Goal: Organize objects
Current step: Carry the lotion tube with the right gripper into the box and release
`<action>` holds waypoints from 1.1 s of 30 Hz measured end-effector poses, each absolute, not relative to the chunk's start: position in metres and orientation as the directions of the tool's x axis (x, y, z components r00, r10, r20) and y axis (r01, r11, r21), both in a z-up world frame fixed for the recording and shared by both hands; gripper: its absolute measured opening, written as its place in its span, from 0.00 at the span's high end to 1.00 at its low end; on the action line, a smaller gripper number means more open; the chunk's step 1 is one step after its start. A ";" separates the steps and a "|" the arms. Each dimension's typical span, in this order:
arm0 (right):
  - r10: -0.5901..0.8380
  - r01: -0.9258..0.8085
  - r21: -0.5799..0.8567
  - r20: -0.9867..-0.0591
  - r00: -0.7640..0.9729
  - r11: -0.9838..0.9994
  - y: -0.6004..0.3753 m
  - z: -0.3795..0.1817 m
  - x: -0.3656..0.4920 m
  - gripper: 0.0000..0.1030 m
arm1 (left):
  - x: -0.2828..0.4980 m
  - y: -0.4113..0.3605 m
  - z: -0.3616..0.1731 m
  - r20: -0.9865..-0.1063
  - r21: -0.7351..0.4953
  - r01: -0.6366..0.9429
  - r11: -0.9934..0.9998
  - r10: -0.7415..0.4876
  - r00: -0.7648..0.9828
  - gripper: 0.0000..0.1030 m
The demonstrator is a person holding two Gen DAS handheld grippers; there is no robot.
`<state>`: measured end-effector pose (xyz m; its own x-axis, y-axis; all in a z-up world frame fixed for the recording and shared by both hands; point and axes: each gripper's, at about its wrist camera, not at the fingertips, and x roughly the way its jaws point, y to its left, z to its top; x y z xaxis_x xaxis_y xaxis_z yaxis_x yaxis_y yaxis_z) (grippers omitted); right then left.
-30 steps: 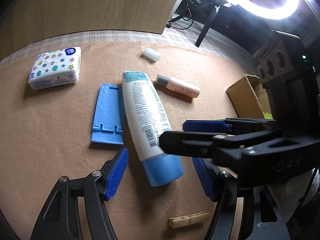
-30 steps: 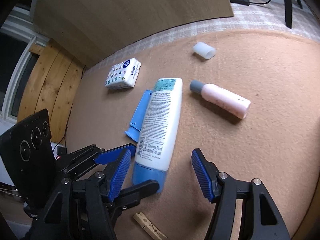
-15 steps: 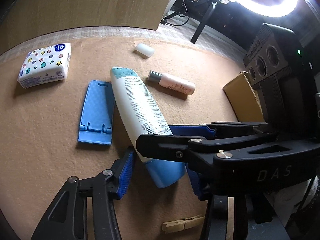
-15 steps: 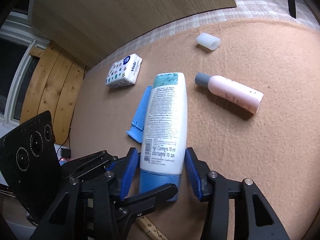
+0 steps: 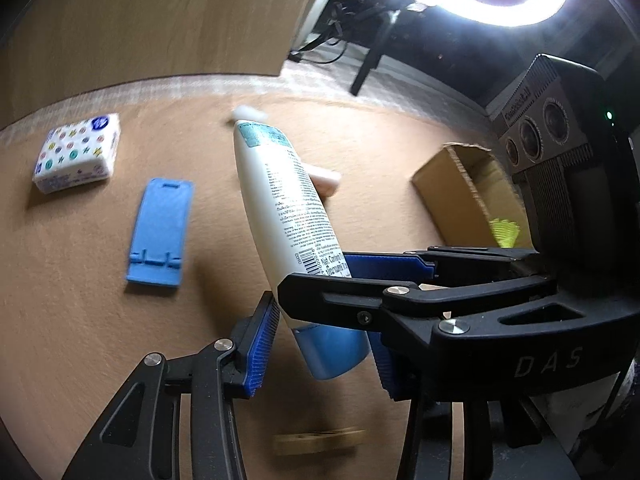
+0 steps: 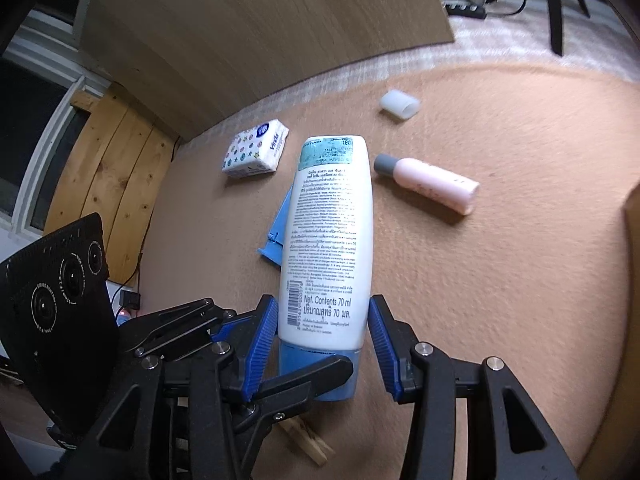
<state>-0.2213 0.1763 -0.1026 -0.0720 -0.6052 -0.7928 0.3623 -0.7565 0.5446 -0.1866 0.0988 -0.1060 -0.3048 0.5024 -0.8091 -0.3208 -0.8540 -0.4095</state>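
A white lotion tube (image 5: 284, 200) with a blue cap is lifted off the tan mat, cap end low, also in the right wrist view (image 6: 328, 240). My right gripper (image 6: 323, 346) is shut on its lower end just above the cap. My left gripper (image 5: 320, 350) also has its blue pads around the cap end; its left pad (image 5: 260, 344) stands slightly off the tube. The right gripper's fingers cross in front in the left wrist view.
On the mat lie a tissue pack (image 5: 78, 152), a blue phone stand (image 5: 160, 232), a pink bottle (image 6: 428, 184), a white cap (image 6: 400, 105) and a wooden clothespin (image 6: 306, 442). An open cardboard box (image 5: 468, 196) stands at the right. A wooden board leans behind.
Both grippers closed in on the tube's cap end. The right gripper shut on it and the tube rose off the mat and tilted up.
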 end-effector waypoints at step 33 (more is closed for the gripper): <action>-0.509 0.171 0.479 -0.806 -0.303 -0.861 0.402 -0.043 -0.160 0.58 | -0.124 0.321 -0.058 -0.753 -0.425 -0.602 -0.676 0.633 -0.180 0.55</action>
